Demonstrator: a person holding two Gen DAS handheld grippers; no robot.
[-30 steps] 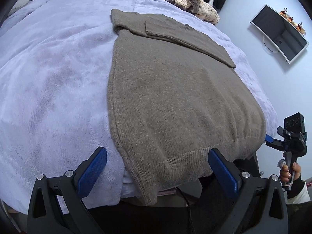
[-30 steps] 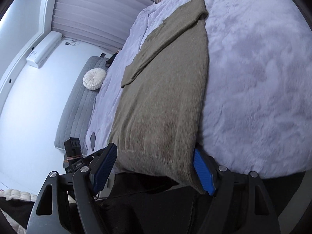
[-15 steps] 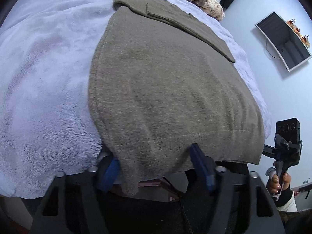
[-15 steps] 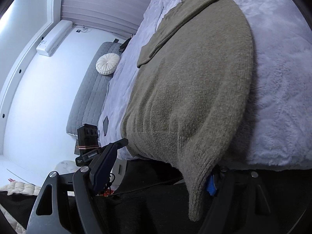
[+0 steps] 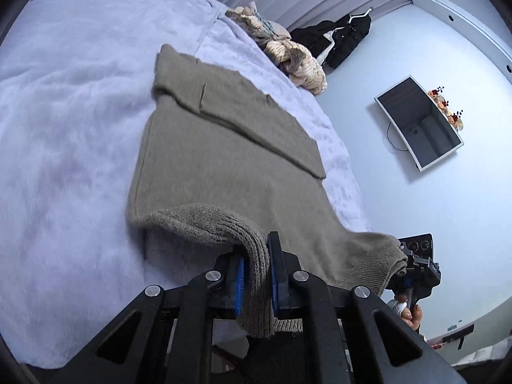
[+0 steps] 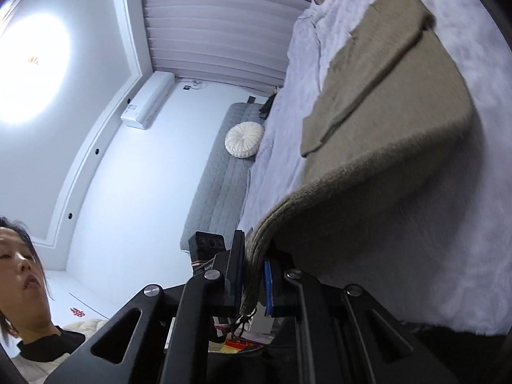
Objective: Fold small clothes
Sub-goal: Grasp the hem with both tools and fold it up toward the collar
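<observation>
Left gripper (image 5: 256, 272): tilting downward, jaws just closed, pinching the sweater (image 5: 243, 172) hem.
Right gripper (image 6: 252, 275): pointing level, jaws just closed, pinching the hem's other corner.
Sweater: lying on the bed (image 5: 73, 112), hem lifted.

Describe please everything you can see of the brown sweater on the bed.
The sweater is a taupe-brown soft knit with a ribbed hem. It lies flat on a pale fluffy blanket, one sleeve folded across its upper part. Its ribbed hem is lifted off the bed: the left gripper has just closed on one corner and the right gripper on the other, so the hem hangs stretched between them.
</observation>
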